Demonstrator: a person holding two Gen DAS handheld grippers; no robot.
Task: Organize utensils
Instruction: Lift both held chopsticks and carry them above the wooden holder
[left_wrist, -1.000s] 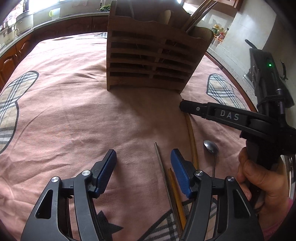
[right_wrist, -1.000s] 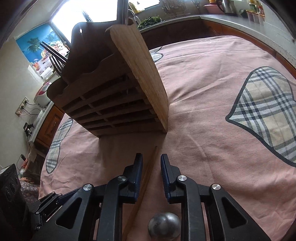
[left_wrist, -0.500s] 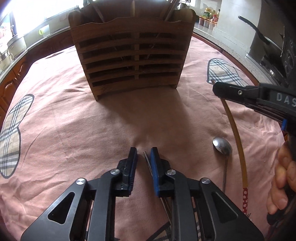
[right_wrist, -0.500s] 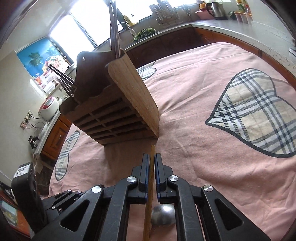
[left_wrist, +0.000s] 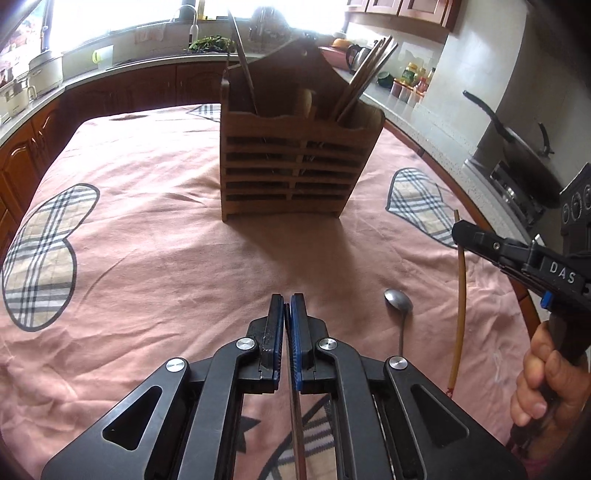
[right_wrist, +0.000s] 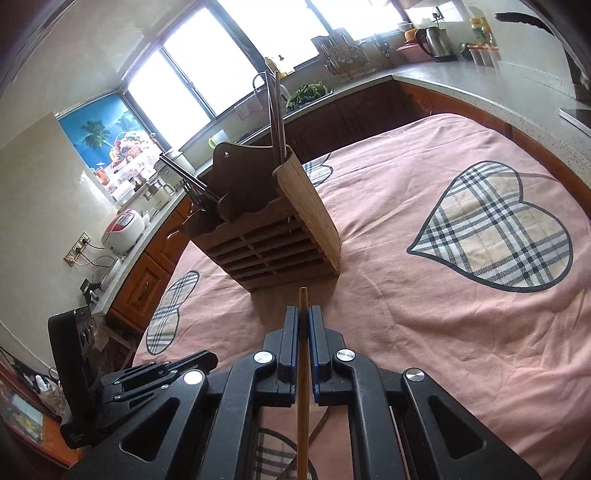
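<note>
A slatted wooden utensil holder (left_wrist: 295, 162) stands upright on the pink cloth, with chopsticks and metal utensils in it; it also shows in the right wrist view (right_wrist: 277, 236). My left gripper (left_wrist: 287, 314) is shut on a thin metal chopstick (left_wrist: 297, 435) and holds it above the cloth, short of the holder. My right gripper (right_wrist: 303, 325) is shut on a yellow wooden chopstick (right_wrist: 303, 387), lifted to the holder's right; the chopstick also shows in the left wrist view (left_wrist: 460, 295). A metal spoon (left_wrist: 399, 302) lies on the cloth between the grippers.
The pink tablecloth (left_wrist: 147, 258) has plaid heart patches (right_wrist: 495, 225). Kitchen counters (left_wrist: 110, 70) with appliances run round the table. A wok (left_wrist: 517, 147) sits on a stove at the right.
Both grippers closed on a chopstick each and lifted them off the cloth. The left gripper shifted right onto the metal chopstick. Both views rose and pulled back from the holder.
</note>
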